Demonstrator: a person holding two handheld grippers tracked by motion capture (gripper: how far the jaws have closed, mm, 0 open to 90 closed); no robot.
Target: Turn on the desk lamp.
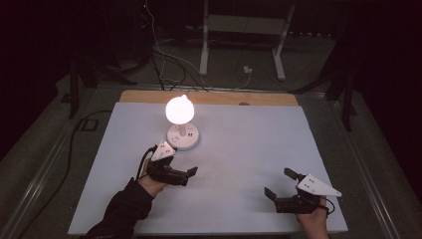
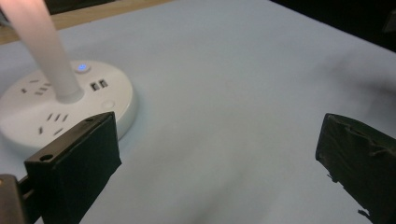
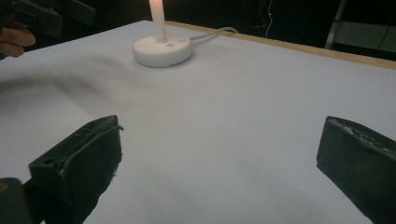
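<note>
Glowing at the table's far left, a lamp stands on its round base. Left gripper hovers just near it, right gripper well apart; both jaws gape wide, empty.

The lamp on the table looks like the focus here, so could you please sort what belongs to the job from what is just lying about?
In play:
lit lamp on its round socket base
left gripper, open, beside the base
right gripper, open, farther off

Lying about:
cables on the floor
white stand behind the table
</note>
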